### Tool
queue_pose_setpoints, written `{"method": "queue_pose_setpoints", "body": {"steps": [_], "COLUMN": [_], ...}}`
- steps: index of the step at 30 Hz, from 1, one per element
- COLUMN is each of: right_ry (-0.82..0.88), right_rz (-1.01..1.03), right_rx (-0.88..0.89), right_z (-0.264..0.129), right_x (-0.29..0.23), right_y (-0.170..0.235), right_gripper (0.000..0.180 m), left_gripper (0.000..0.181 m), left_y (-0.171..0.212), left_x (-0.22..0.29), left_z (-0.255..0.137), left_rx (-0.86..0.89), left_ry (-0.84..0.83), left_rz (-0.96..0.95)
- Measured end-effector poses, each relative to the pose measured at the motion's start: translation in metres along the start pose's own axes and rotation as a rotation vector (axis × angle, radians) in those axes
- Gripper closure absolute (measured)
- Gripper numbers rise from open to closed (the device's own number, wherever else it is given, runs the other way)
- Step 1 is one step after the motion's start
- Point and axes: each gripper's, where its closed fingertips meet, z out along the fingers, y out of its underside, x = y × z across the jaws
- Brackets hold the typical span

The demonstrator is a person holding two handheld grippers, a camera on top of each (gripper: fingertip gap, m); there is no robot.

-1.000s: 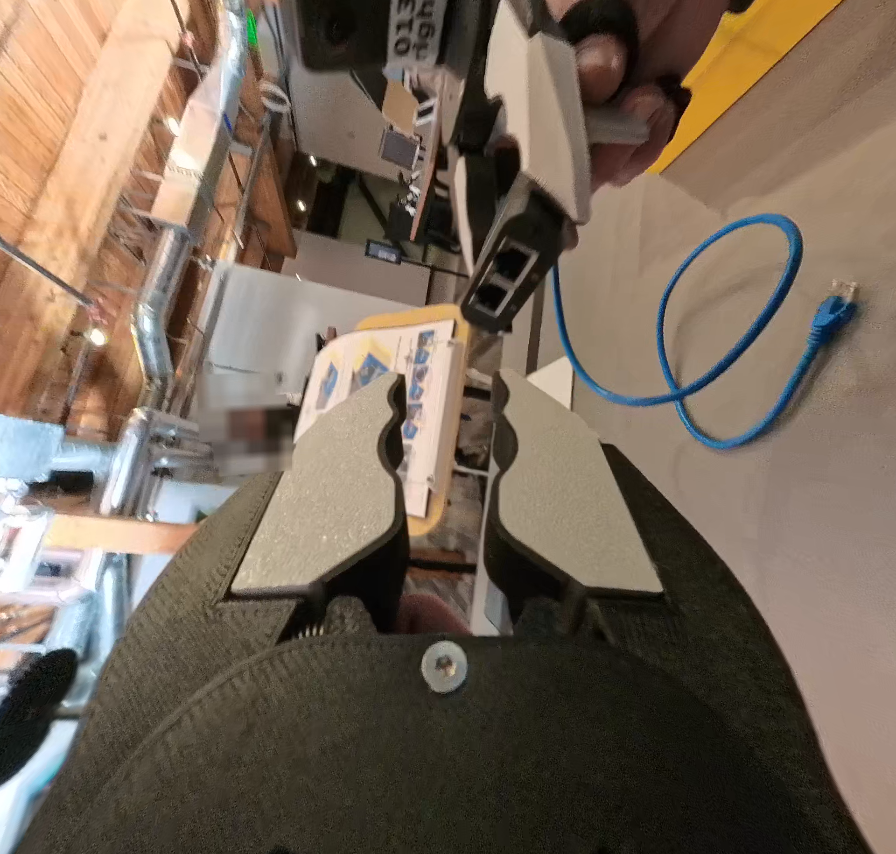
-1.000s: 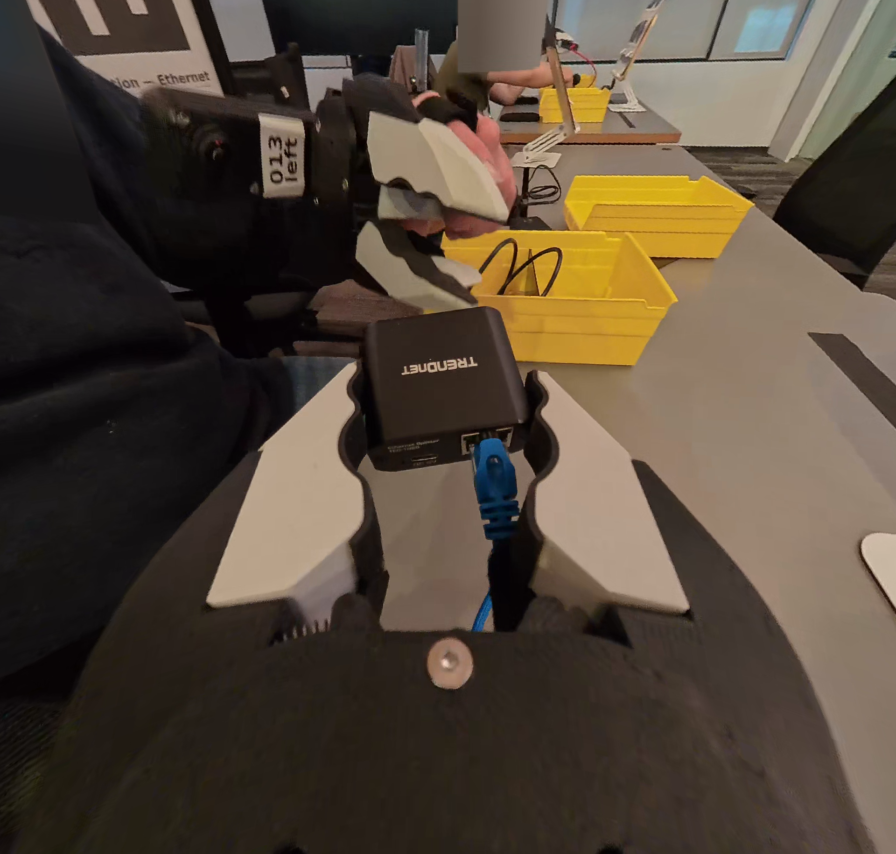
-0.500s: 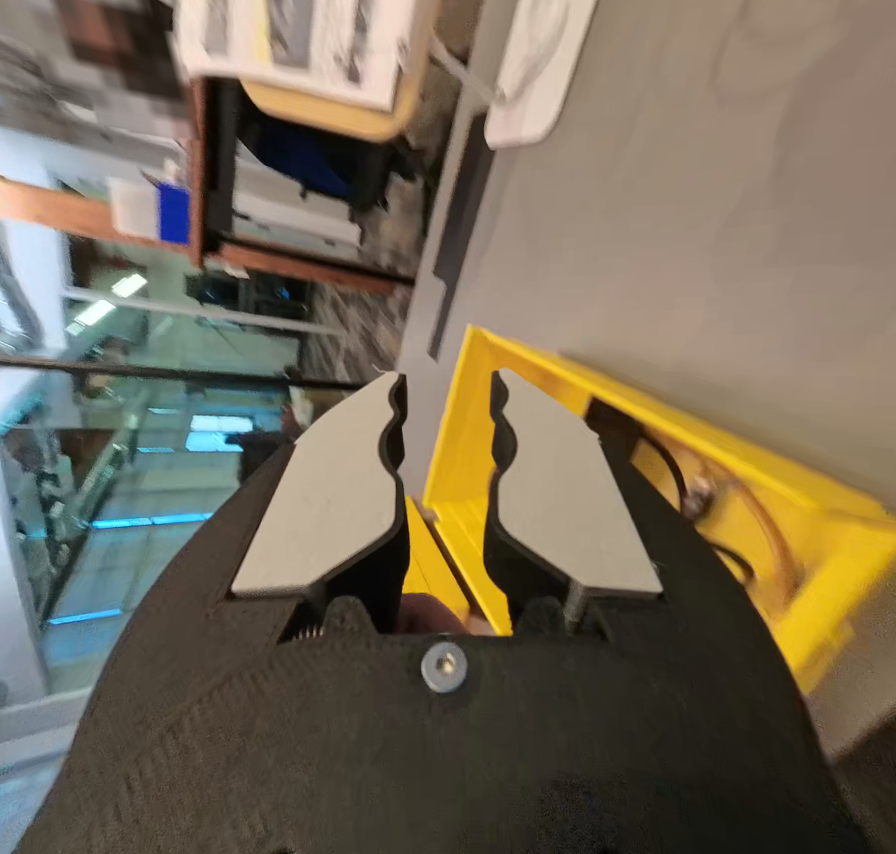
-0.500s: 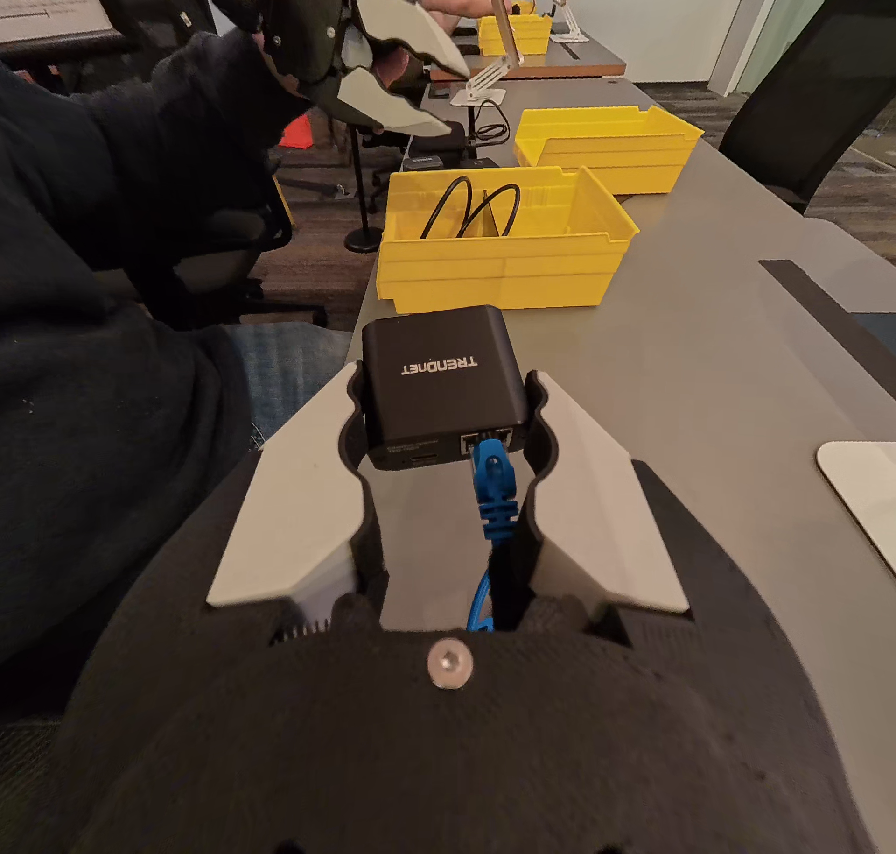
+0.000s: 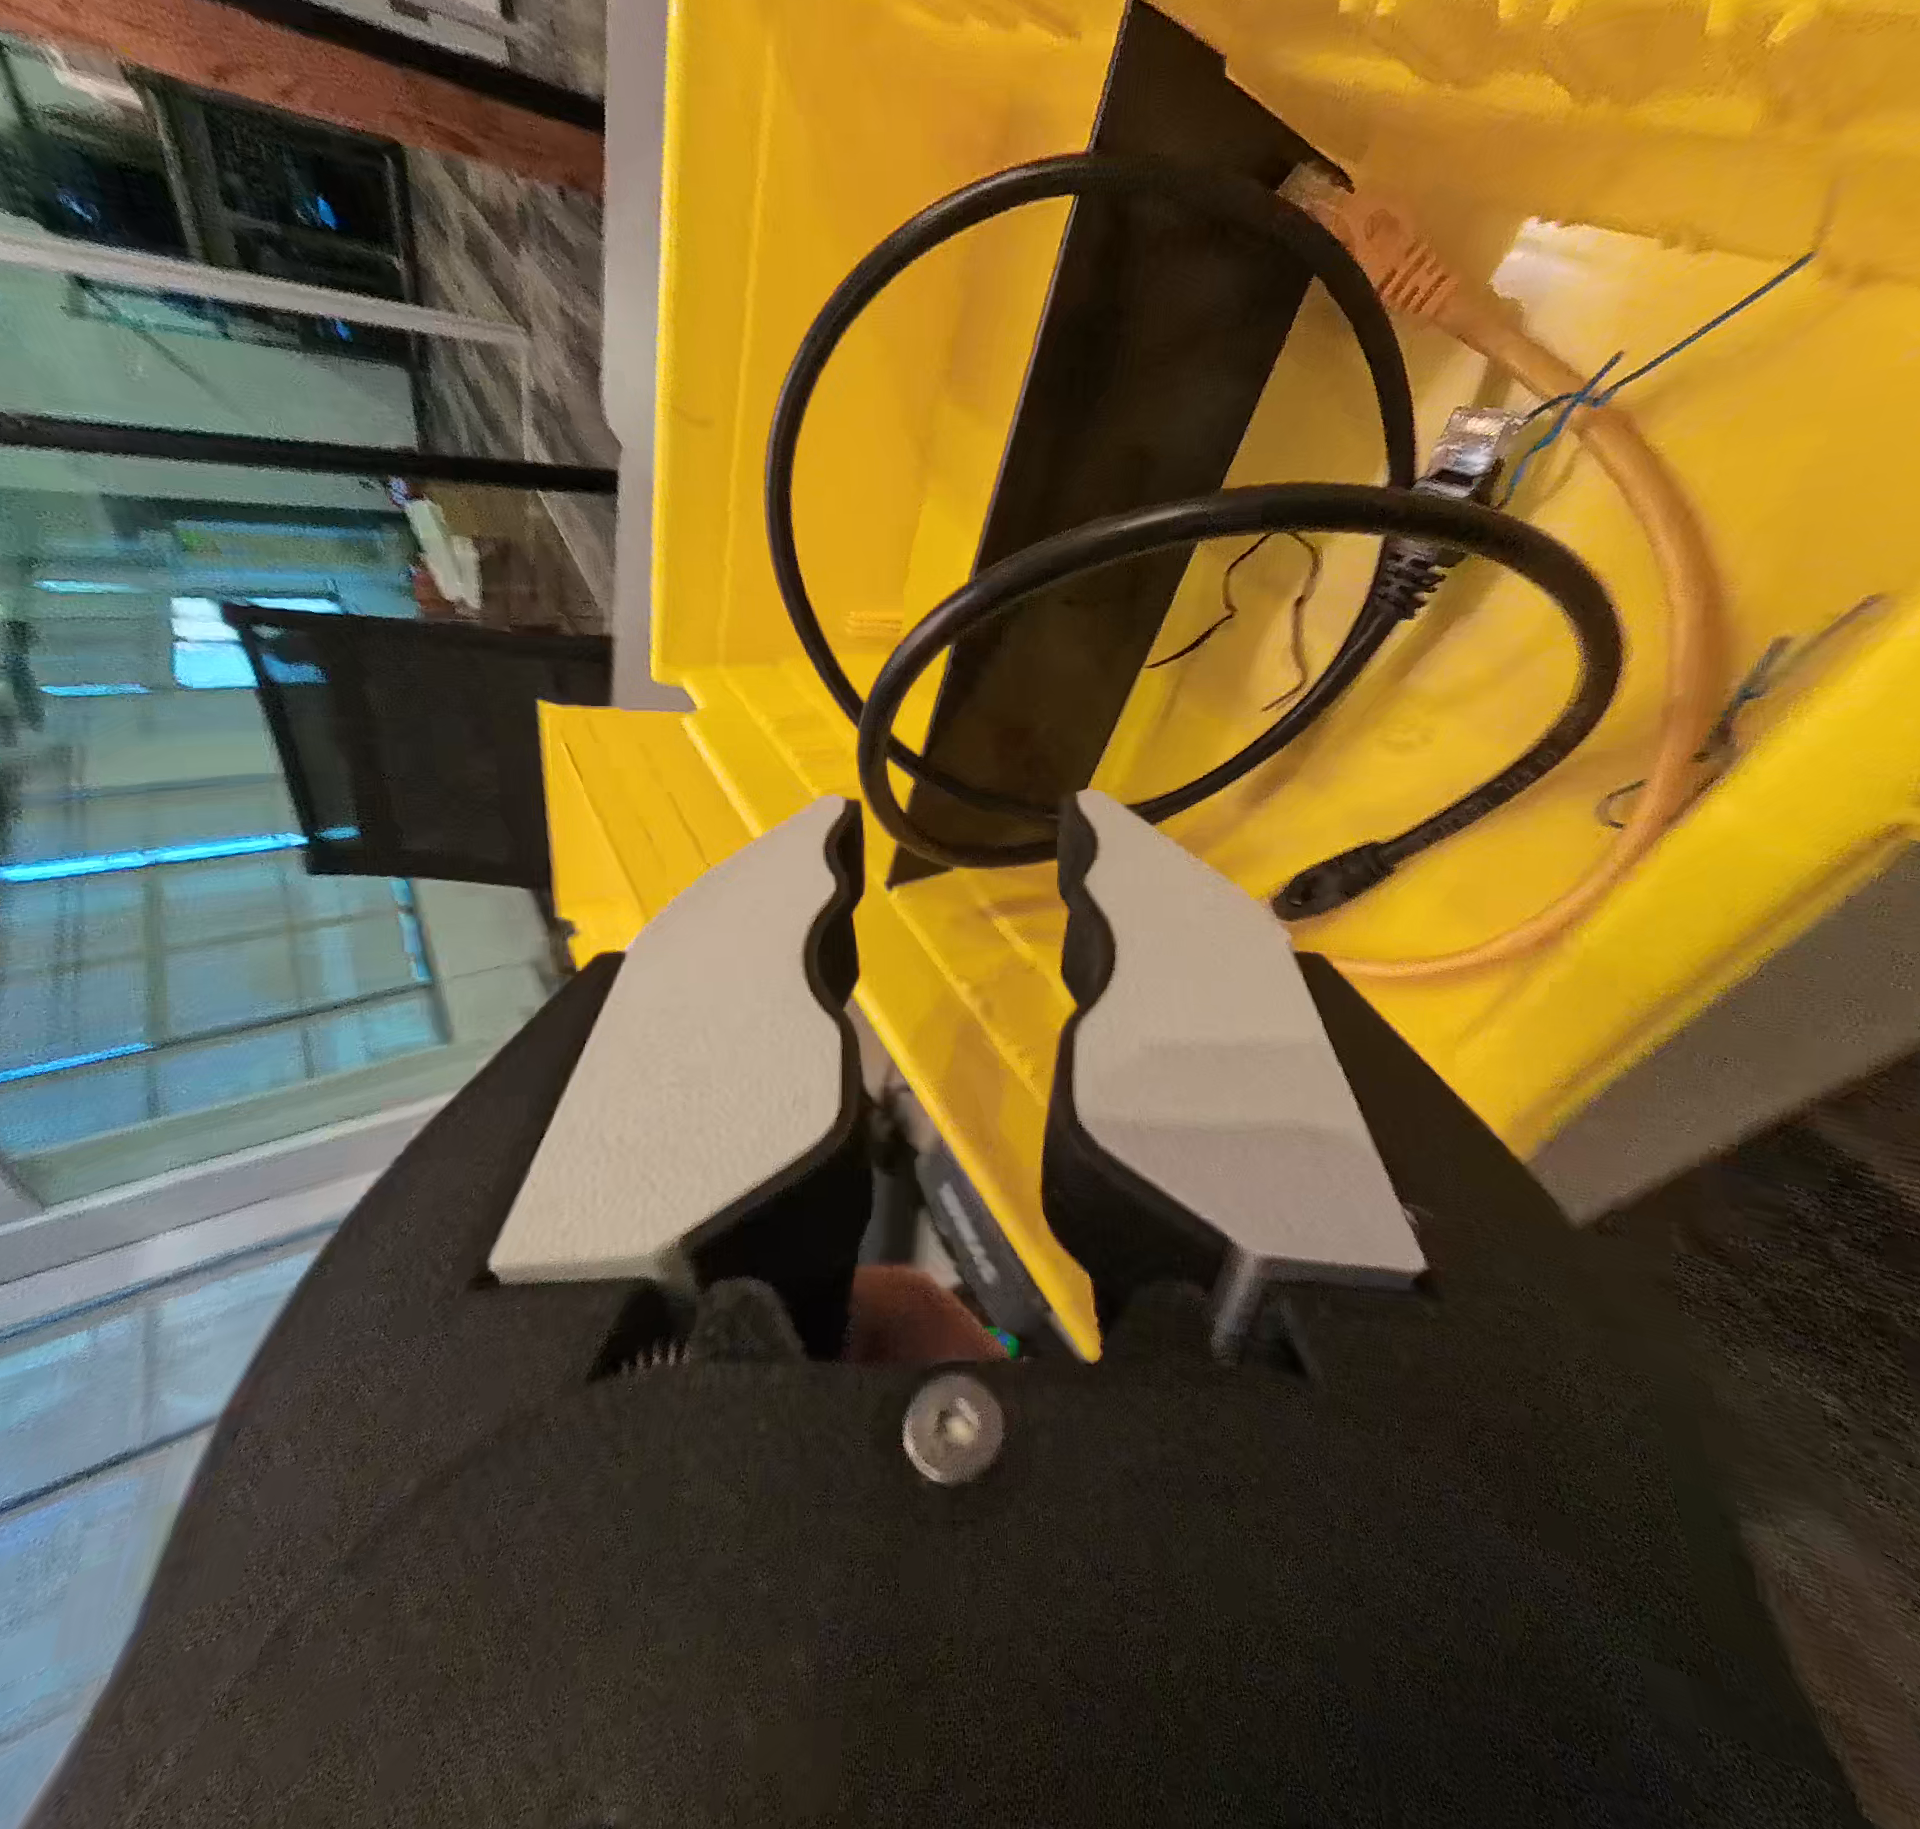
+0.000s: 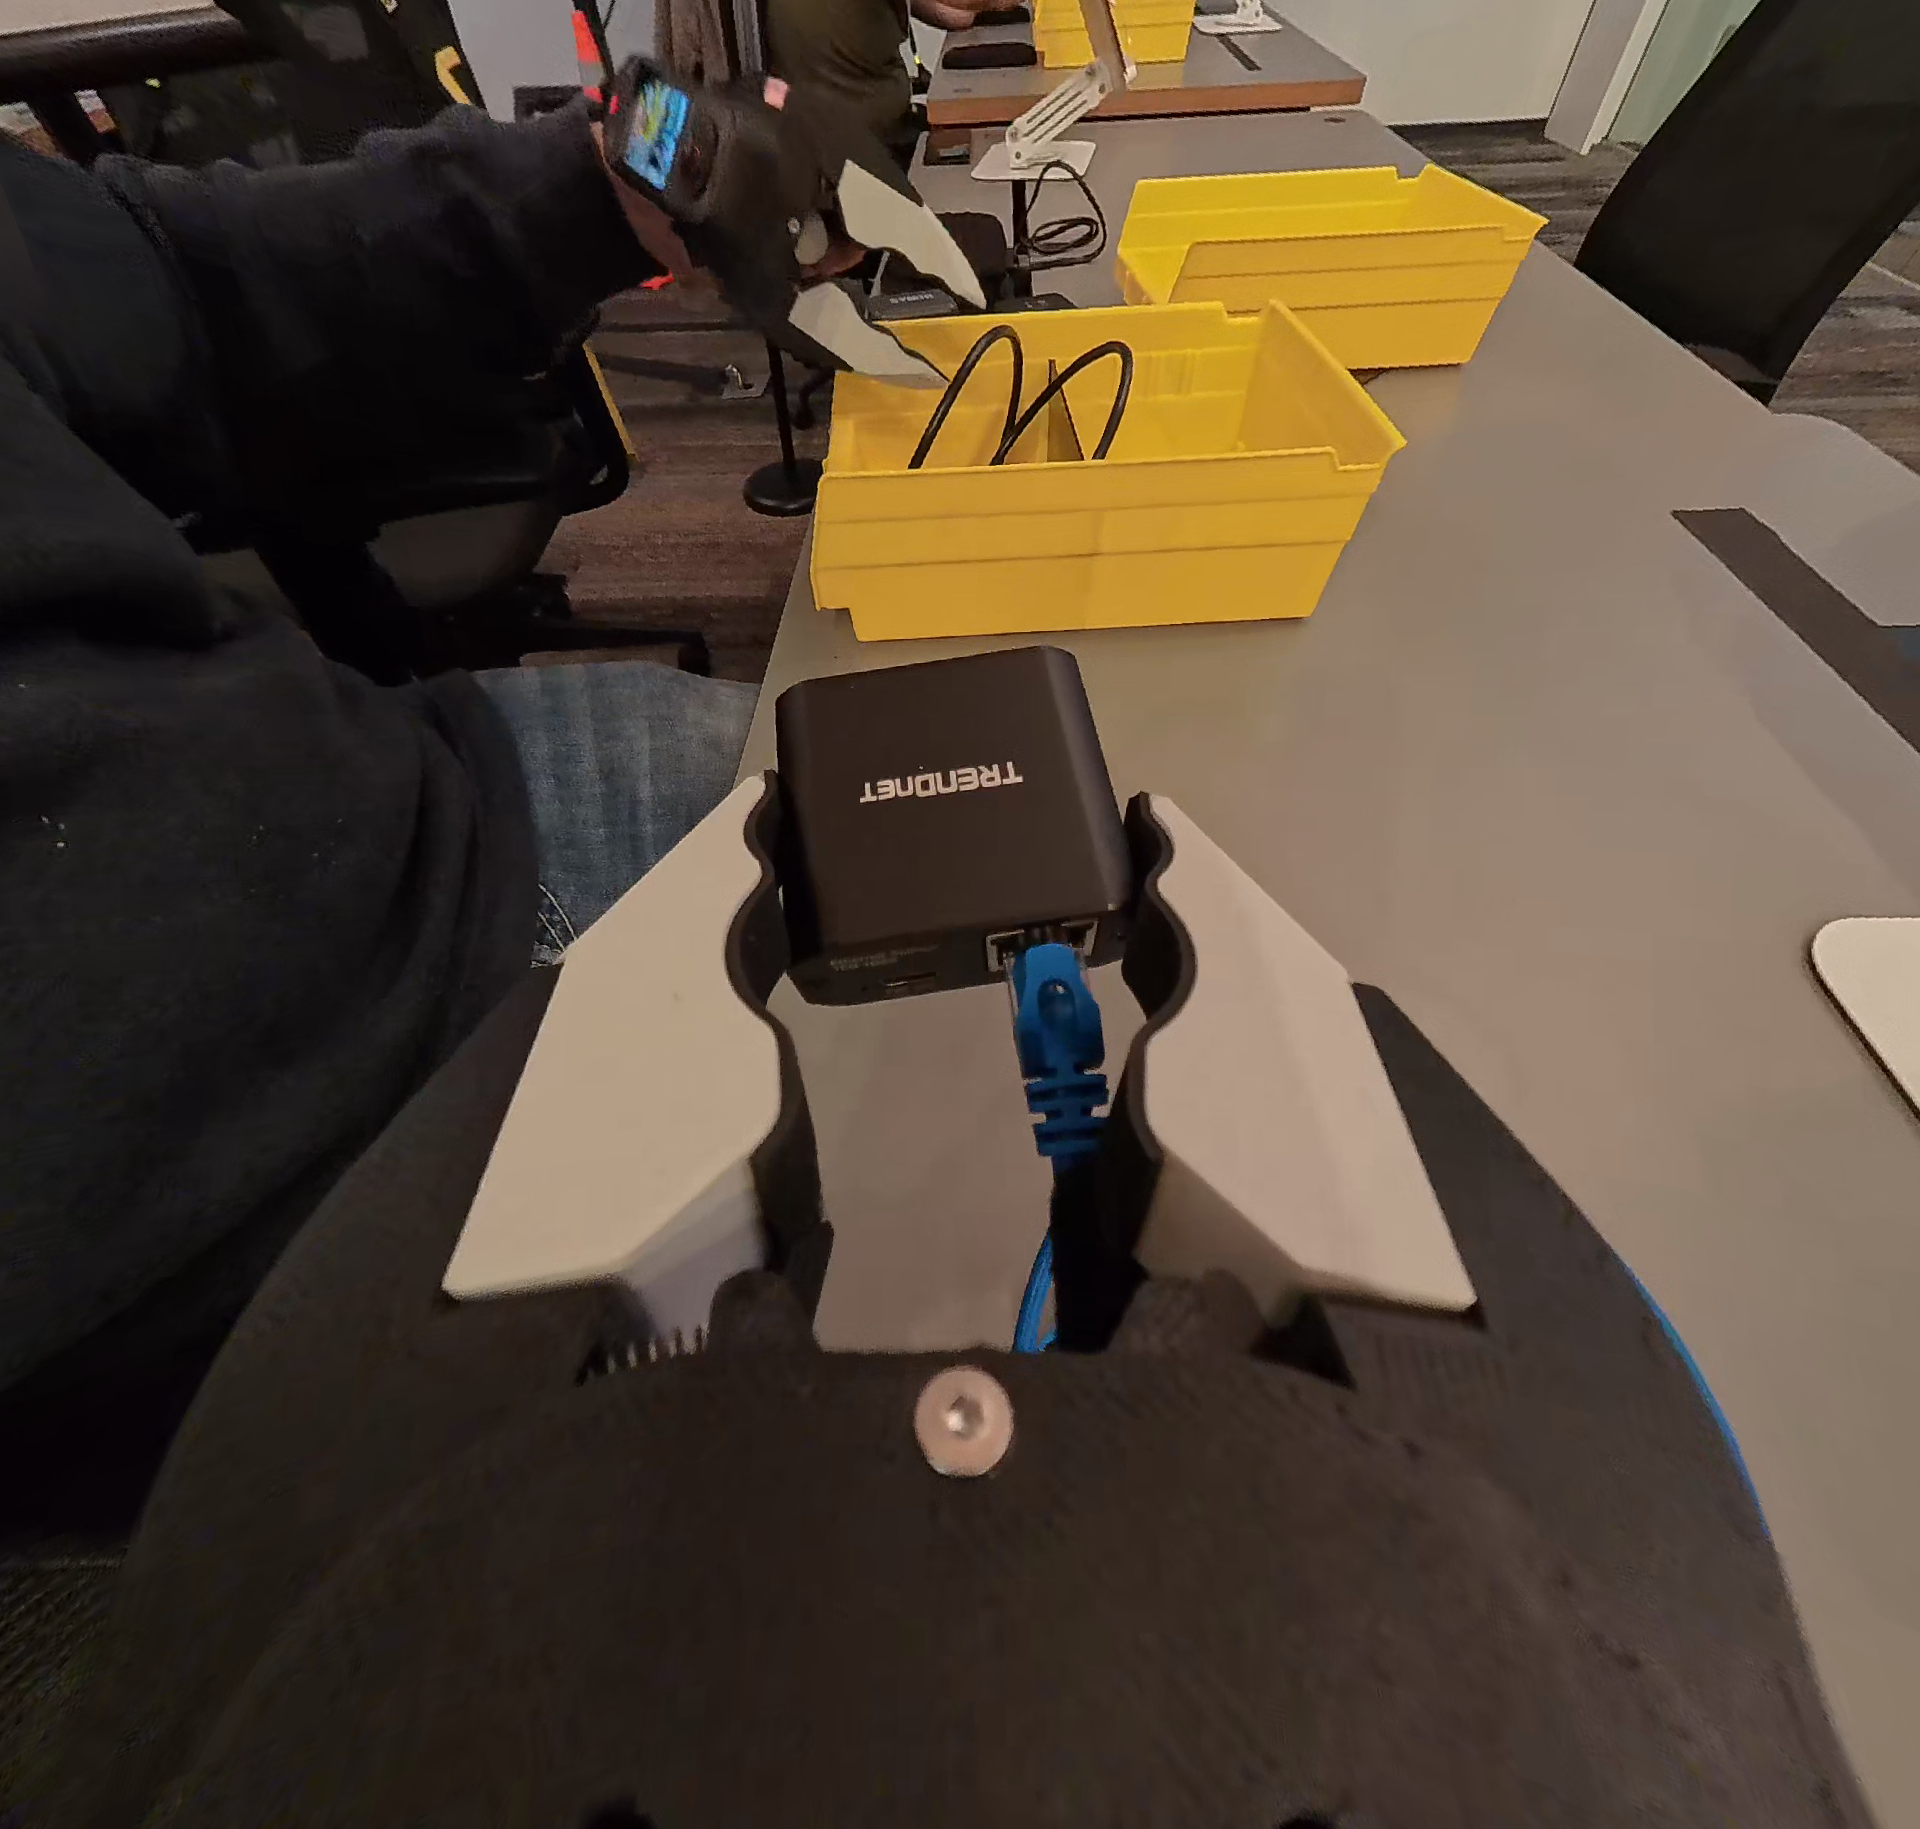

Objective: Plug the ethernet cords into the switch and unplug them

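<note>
Black switch [image 6: 940, 813] pinched in right gripper [image 6: 951, 823], blue cord [image 6: 1058, 1041] plugged in, left gripper [image 5: 961, 834] spread at black cord [image 5: 1226, 657] loop in yellow bin [image 5: 1714, 948]

A long grey table [image 6: 1455, 740] is running toward a second, wood-edged table [image 6: 1143, 101] farther back, where a seated person [image 6: 842, 23] is working beside a white desk-lamp arm [image 6: 1060, 106]. A black office chair [image 6: 1766, 169] is standing at the right. Dark patterned carpet [image 6: 665, 553] is covering the floor. Glass partitions [image 5: 208, 948] are glowing blue-green under a wooden beam [image 5: 291, 65].
</note>
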Motion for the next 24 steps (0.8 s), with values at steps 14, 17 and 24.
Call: {"method": "queue_pose_setpoints", "body": {"steps": [14,17,24], "right_ry": [-0.009,-0.012,-0.001], "right_rz": [0.005,0.001,0.003], "right_rx": [0.003,0.003,0.009], "right_z": [0.0,0.0,-0.005], "right_x": [0.0,-0.001,0.001], "right_y": [0.002,0.002,0.003], "right_gripper": [0.117,0.117,0.117], "left_gripper": [0.136,0.157,0.175], "left_y": [0.007,0.002,-0.007], "left_x": [-0.016,-0.013,-0.036], "left_z": [0.078,0.084,0.063], "left_rx": [-0.071,-0.066,-0.034], "left_ry": [0.105,0.179,0.117], "left_rz": [-0.158,-0.178,-0.241]}}
